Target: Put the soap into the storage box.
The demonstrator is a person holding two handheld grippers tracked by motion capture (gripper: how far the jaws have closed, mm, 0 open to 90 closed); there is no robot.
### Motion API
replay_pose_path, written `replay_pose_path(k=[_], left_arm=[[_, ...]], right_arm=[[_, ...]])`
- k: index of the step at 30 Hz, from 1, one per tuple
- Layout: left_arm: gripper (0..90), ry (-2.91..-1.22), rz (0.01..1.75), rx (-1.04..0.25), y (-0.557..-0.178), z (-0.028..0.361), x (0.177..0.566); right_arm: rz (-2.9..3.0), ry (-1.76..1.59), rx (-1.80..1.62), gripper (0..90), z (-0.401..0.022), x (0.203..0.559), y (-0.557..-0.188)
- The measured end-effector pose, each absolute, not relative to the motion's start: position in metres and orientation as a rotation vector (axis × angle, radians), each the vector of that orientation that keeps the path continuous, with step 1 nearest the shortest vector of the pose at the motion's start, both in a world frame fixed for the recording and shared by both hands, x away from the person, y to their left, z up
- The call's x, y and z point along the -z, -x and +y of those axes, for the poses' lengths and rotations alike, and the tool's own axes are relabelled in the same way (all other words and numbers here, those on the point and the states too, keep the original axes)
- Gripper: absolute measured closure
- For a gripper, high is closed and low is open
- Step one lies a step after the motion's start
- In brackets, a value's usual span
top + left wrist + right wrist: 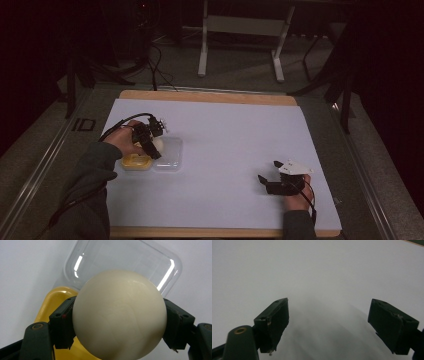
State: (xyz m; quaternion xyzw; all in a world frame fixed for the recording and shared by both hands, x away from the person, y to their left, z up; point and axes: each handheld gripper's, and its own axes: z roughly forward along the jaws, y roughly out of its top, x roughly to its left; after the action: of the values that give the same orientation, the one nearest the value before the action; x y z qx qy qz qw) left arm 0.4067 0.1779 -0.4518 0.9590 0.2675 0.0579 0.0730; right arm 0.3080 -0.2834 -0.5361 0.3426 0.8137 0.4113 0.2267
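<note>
White sheet covers wooden table, dark room.

cream ball, yellow tray, clear lid

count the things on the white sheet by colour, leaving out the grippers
cream: 1, the ball held in the left gripper jaws
yellow: 1, the tray
clear: 1, the plastic lid beside the tray
total: 3

Left gripper w/ ball left-centre of frame, over tray & lid; lid right of tray, touching. Right gripper lower right, well apart, on sheet.
</note>
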Motion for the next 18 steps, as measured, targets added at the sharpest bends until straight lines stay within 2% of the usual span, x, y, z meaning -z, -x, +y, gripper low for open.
replay_pose_path(k=[18], left_arm=[[25.6,-2.869,0.876,-0.203,-0.411,0.196,0.452]], right_arm=[[2.244,-0.944,-1.132,17.1,-0.283,0.536,-0.308]])
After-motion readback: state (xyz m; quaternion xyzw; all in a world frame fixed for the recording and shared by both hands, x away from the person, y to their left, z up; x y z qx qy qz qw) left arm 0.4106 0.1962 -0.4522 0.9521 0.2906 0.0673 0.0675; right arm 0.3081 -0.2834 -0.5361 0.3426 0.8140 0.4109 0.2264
